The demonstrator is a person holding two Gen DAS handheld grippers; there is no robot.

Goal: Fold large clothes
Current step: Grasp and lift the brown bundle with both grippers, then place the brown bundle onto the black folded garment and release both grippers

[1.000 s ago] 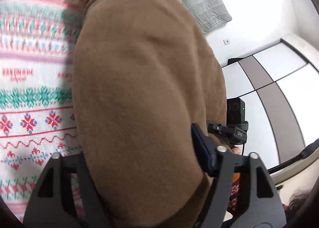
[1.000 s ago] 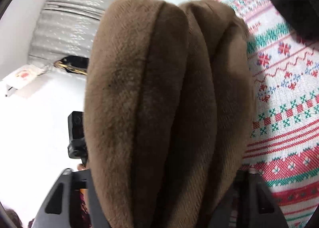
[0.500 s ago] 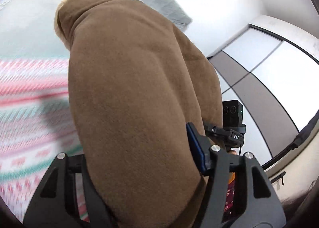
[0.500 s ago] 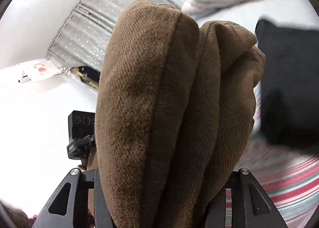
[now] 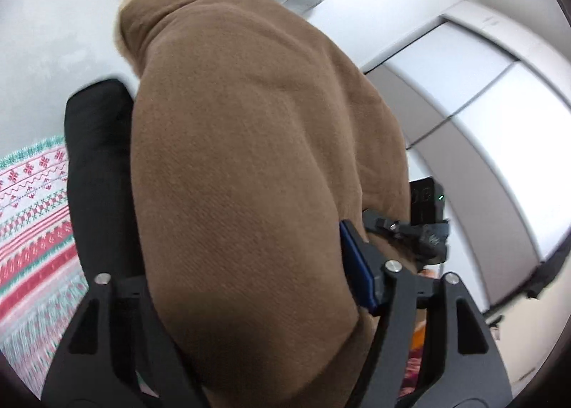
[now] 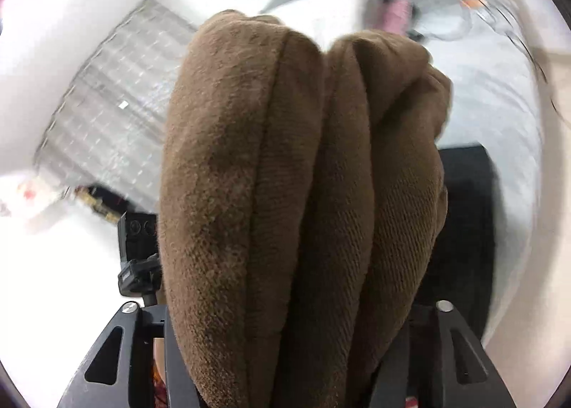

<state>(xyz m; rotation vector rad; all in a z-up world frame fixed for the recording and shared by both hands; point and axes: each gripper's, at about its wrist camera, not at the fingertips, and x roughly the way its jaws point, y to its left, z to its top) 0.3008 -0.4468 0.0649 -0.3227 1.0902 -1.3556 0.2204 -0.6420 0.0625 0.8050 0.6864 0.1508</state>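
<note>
From the left wrist, the left gripper pinches a thick bundle of the brown garment, held up above a black cloth and a patterned blanket; to do this step well, both grips should probably stay firm and level so the layers do not slide apart. From the right wrist, the right gripper clamps several stacked folds of the garment. The fabric hides both fingertips and the garment's lower edge, and the background is blurred.
</note>
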